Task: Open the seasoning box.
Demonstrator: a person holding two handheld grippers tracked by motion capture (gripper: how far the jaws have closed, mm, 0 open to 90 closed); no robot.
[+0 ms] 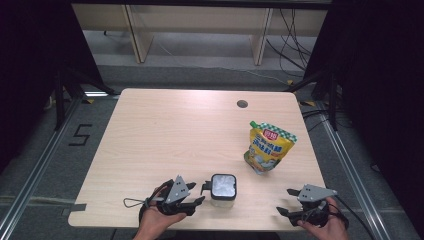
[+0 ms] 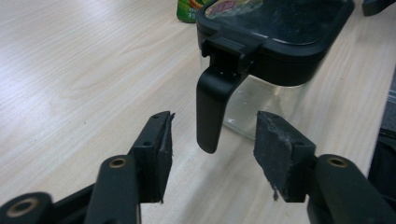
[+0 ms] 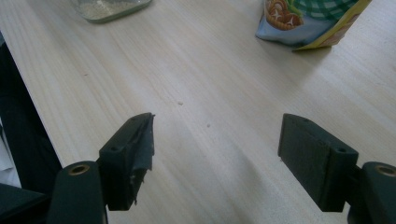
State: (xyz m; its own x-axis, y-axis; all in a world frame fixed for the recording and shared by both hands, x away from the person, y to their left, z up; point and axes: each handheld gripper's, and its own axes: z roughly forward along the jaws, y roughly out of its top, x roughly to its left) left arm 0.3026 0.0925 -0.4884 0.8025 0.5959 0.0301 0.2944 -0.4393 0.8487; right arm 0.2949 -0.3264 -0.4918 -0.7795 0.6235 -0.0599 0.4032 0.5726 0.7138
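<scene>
Floor (image 1: 55, 150), left of table: a black "5" (image 1: 81, 134) marked on it. Yellow pouch (image 1: 269, 147): red brand badge and blue characters on its front, too small to read.

Lab: floor rails (image 1: 35, 172), blackout curtains (image 1: 385, 75)

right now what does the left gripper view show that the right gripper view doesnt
Left gripper view: the container's black lid and its black handle hanging between the left gripper's open pads, clear of both.

Right gripper view: the right gripper's open jaws over bare table, with the lower corner of the yellow pouch at top right.

Both: the light wood table, the clear container body and two black jaws rising from the bottom.
</scene>
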